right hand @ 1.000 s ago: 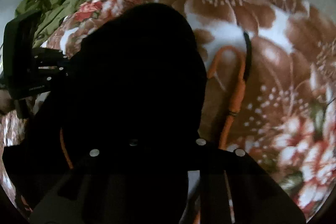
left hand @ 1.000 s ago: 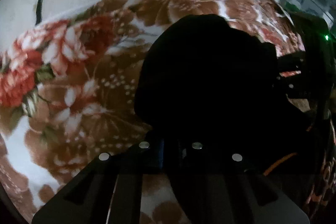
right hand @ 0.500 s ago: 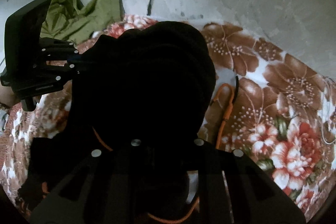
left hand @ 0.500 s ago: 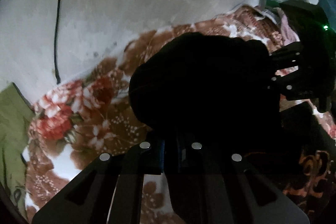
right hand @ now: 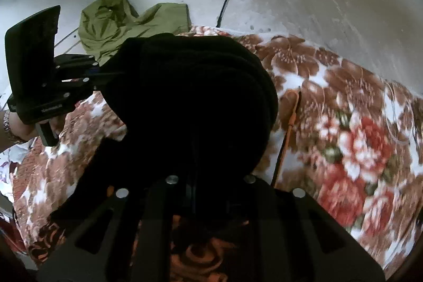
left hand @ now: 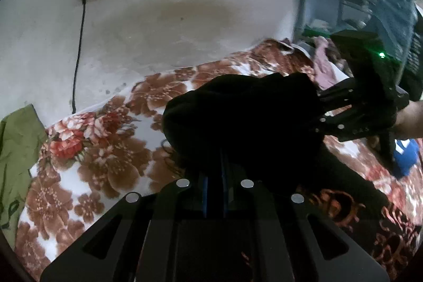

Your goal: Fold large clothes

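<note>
Both claws clenched on one black garment (left hand: 238, 118) with orange print, left claw (left hand: 214, 171), right claw (right hand: 193, 176), above floral bedspread (right hand: 343, 107), lettering on the claw body unreadable

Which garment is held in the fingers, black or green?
The black garment: both the left gripper and the right gripper are shut on it, lifting it above the flowered blanket. The green garment lies untouched by the wall.
</note>
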